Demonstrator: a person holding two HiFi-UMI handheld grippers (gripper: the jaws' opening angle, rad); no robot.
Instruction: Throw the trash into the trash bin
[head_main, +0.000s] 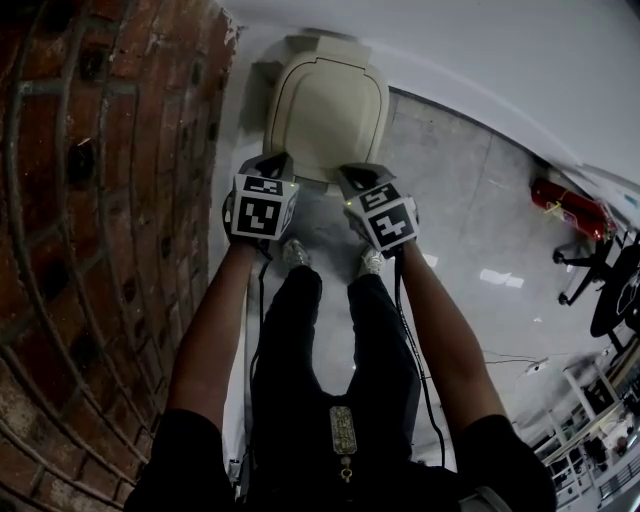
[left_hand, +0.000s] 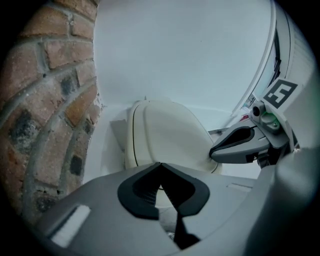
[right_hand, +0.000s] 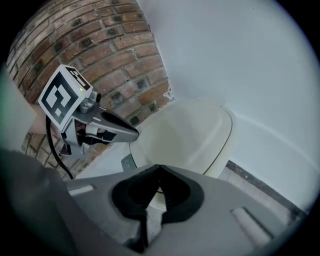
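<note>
A cream trash bin (head_main: 325, 110) with its domed lid down stands on the floor against the white wall, right in front of me. It shows in the left gripper view (left_hand: 170, 135) and the right gripper view (right_hand: 190, 135) too. My left gripper (head_main: 272, 160) hovers over the bin's near left edge, jaws shut (left_hand: 160, 164) with nothing in them. My right gripper (head_main: 355, 172) hangs beside it over the near right edge, also shut (right_hand: 159, 166) and empty. Each gripper shows in the other's view, the right gripper (left_hand: 222, 150) and the left gripper (right_hand: 131, 133). No trash is in sight.
A curved brick column (head_main: 90, 200) rises close on the left of the bin. The white wall (head_main: 450, 50) runs behind it. My feet (head_main: 295, 255) stand just short of the bin. A red fire extinguisher (head_main: 570, 208) and a black chair base (head_main: 600, 270) lie far right.
</note>
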